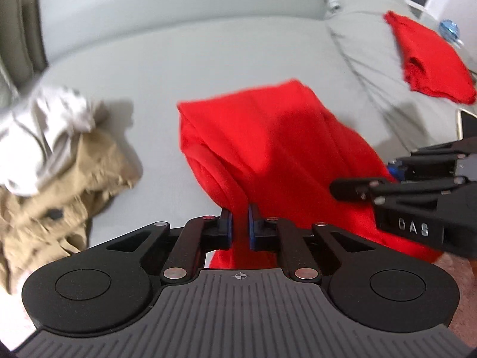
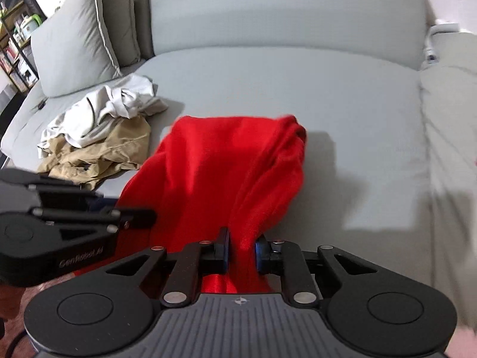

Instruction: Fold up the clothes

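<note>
A red garment [image 1: 268, 137] [image 2: 214, 161] hangs lifted over the grey sofa seat [image 1: 184, 59] [image 2: 283, 83], its far end still resting on the cushion. My left gripper [image 1: 239, 223] is shut on a bunched near edge of it, red cloth pinched between the blue pads. My right gripper [image 2: 241, 250] is shut on another bunch of the same edge. In the left wrist view the right gripper [image 1: 351, 188] reaches in from the right against the cloth; in the right wrist view the left gripper [image 2: 140, 214] comes in from the left.
A crumpled pile of tan and pale grey clothes [image 1: 50, 161] [image 2: 101, 128] lies left of the red garment. A second red garment [image 1: 432, 56] lies folded on the sofa's right cushion. A grey pillow [image 2: 74, 35] leans at the back left. A phone [image 1: 466, 125] sits at the right edge.
</note>
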A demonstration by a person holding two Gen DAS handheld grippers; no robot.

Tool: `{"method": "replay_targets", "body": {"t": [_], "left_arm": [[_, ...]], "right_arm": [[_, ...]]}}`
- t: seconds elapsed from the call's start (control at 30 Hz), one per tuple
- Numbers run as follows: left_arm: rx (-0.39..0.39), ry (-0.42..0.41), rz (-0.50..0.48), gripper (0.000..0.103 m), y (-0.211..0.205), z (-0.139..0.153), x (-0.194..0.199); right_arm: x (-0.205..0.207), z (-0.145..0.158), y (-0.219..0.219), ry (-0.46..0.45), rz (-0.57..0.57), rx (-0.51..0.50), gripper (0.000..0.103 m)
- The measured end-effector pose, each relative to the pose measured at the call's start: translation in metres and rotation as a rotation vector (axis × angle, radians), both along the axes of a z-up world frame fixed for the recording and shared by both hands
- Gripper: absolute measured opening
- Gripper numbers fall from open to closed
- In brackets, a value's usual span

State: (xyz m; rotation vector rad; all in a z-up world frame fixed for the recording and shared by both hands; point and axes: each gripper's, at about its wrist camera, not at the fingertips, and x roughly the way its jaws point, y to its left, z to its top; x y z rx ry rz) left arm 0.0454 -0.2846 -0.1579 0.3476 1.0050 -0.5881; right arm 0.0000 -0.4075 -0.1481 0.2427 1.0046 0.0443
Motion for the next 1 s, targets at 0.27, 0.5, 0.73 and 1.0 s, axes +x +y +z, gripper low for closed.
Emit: {"method": "replay_targets", "body": {"t": [0.27, 0.5, 0.73, 1.0], "left_arm": [[0.016, -0.095, -0.14, 0.01, -0.052, 0.043, -0.043], [-0.038, -0.16, -0.245, 0.01, -0.126, 0.085, -0.042], [-0.119, -0.2, -0.334, 0.01, -0.246, 0.1, -0.028], [-0.171, -0.103, -0.337, 0.01, -0.374, 0.077, 0.016]], "right_arm": [[-0.061, 0.029, -0.051, -0.082, -0.186, 0.042, 0.017], [-0.082, 0.077, -0.118, -0.206, -0.311, -0.051, 0.017], [-0.067, 0.102, -0.21, -0.246, -0.385, -0.211, 0.017], [-0.021, 0.083, -0.327, -0.164, -0.477, -0.296, 0.016]]}}
